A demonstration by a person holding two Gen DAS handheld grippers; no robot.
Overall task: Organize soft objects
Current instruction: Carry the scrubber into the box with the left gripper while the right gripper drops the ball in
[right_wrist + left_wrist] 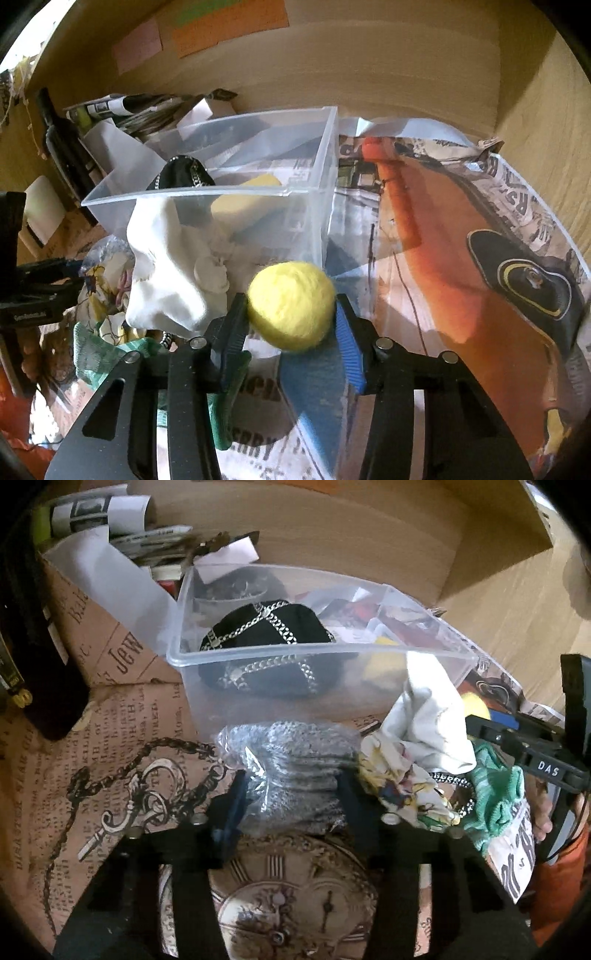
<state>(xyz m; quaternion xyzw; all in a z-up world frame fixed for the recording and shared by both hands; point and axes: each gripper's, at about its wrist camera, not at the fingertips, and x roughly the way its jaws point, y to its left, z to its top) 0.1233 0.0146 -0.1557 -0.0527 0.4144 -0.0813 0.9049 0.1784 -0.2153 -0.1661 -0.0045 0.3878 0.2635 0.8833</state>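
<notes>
A clear plastic bin point(207, 657) point(317, 155) stands on the printed paper, holding a black cap with silver chains point(266, 627) and a yellow sponge point(243, 203). My left gripper point(291, 786) is shut on a grey knit item in a clear bag point(295, 760), just in front of the bin. My right gripper point(291, 310) is shut on a yellow fuzzy ball point(291, 306) beside the bin's near right corner. A white cloth point(428, 716) point(166, 266), a floral cloth point(406, 794) and a green knit piece point(495, 794) point(110, 354) lie heaped between the grippers.
Rolled papers and boxes point(110, 528) crowd the back left behind the bin. A black object point(48, 672) stands at the left. A dark chain point(110, 775) lies on the paper. A wooden wall point(369, 66) closes the back. A dark bottle point(62, 140) stands far left.
</notes>
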